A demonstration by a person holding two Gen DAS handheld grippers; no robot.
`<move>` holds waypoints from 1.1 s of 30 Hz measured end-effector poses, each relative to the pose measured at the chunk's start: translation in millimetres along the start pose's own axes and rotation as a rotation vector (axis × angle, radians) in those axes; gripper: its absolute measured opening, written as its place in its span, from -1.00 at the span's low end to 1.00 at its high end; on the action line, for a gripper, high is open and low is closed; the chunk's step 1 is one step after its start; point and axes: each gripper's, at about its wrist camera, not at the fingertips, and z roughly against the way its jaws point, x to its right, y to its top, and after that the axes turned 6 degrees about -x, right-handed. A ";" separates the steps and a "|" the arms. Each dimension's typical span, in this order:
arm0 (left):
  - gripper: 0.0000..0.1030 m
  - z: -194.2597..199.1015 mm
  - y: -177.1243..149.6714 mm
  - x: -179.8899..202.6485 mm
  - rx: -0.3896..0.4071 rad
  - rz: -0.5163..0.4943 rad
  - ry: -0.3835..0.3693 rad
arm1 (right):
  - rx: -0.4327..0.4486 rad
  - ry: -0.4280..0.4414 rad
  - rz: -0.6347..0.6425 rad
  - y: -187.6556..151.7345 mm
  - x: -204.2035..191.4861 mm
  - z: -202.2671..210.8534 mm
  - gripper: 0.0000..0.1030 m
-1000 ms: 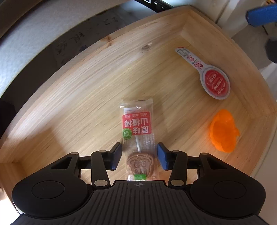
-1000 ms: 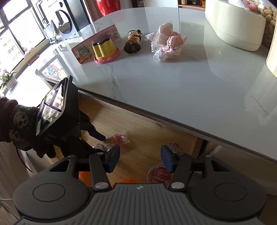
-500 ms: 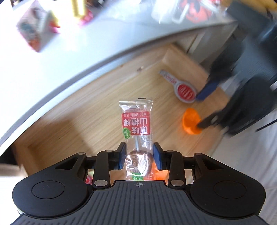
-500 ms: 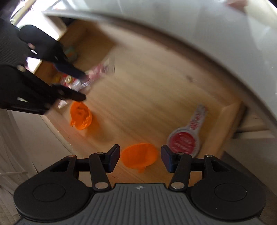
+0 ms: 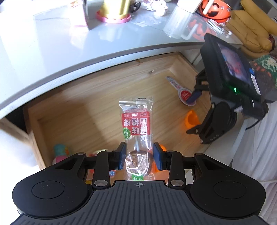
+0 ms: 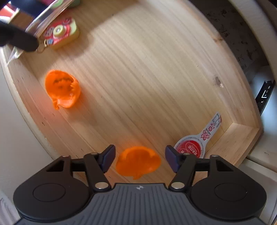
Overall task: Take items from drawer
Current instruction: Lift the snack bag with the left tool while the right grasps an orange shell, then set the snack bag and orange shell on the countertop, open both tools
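Observation:
My left gripper [image 5: 138,158] is shut on a clear snack packet [image 5: 136,128] with a red label and a brown lollipop inside, held above the open wooden drawer [image 5: 77,110]. The right gripper [image 6: 139,159] is open and low in the drawer, its fingers on either side of an orange plastic piece [image 6: 138,161]. A second orange piece [image 6: 63,88] lies further left on the drawer floor. A spoon-shaped red and white packet [image 6: 195,147] lies to the right of the right gripper, near the drawer corner. The right gripper's body [image 5: 225,97] shows in the left wrist view.
A small red and yellow toy box [image 6: 61,33] lies at the drawer's far left end. A grey countertop [image 5: 69,52] overhangs the drawer and carries a yellow and pink toy [image 5: 114,12], a clear jug [image 5: 180,24] and an orange pumpkin bucket [image 5: 214,8]. A knitted sleeve [image 5: 264,72] is at right.
The left gripper shut on the snack packet and lifted it out of the drawer. The right gripper dropped from above the countertop into the drawer and now straddles the near orange piece.

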 end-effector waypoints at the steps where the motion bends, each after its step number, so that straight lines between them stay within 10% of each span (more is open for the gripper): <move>1: -0.28 -0.2 -1.3 -0.4 0.003 0.003 0.000 | 0.004 0.001 -0.006 0.1 3.0 1.3 0.48; 10: -0.28 -4.4 -2.0 3.2 0.010 -0.001 -0.004 | -0.080 0.117 -0.075 -5.2 32.4 -21.8 0.44; 13: -0.28 -6.3 -1.7 5.1 0.003 -0.009 -0.001 | -0.068 0.108 -0.067 -4.9 33.6 -20.0 0.10; 20: -0.28 -8.6 -2.5 13.4 -0.023 -0.050 -0.023 | 0.018 0.056 -0.010 -8.7 28.3 3.7 0.11; 27: -0.28 73.4 43.3 9.1 0.280 -0.010 -0.044 | 0.423 0.102 -0.099 -20.4 50.0 146.5 0.11; 33: -0.28 105.8 92.4 -53.6 0.431 0.251 0.088 | 0.718 -0.110 -0.270 -10.3 109.8 237.0 0.11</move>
